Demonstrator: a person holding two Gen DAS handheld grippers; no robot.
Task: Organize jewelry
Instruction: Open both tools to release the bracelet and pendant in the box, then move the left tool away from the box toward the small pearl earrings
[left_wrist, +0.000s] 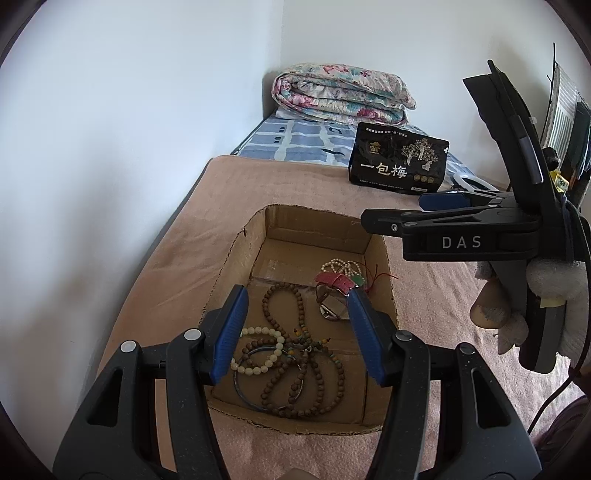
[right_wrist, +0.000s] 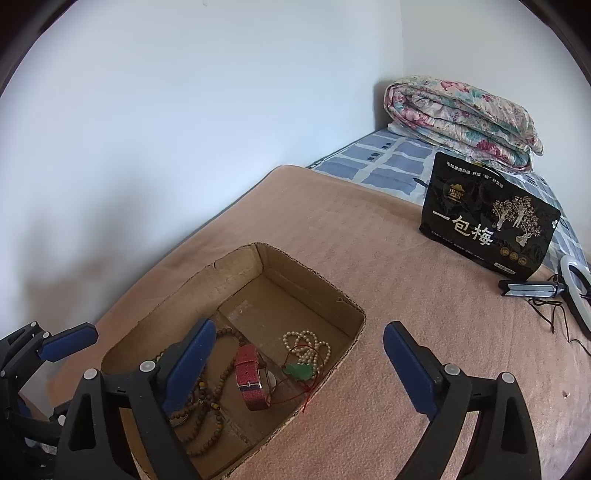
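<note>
Both the left gripper (left_wrist: 295, 332) and the right gripper (right_wrist: 299, 365) hang over the cardboard box (left_wrist: 255, 243) mid-frame, fingers apart and empty, with the beads (left_wrist: 291, 354) and red watch (right_wrist: 250, 376) lying inside, so sorting probably comes next.

Both tools are black plastic clamps with triangular cut-outs in their arms, round silver rivets at the pivots and ribbed blue pads on the fingers. In the left wrist view the left gripper (left_wrist: 293, 334) fills six o'clock. The right gripper (left_wrist: 436, 210) at three o'clock bears white letters "DAS", with black cable wound round its body and a pale fuzzy glove (left_wrist: 546, 284) on the handle.
</note>
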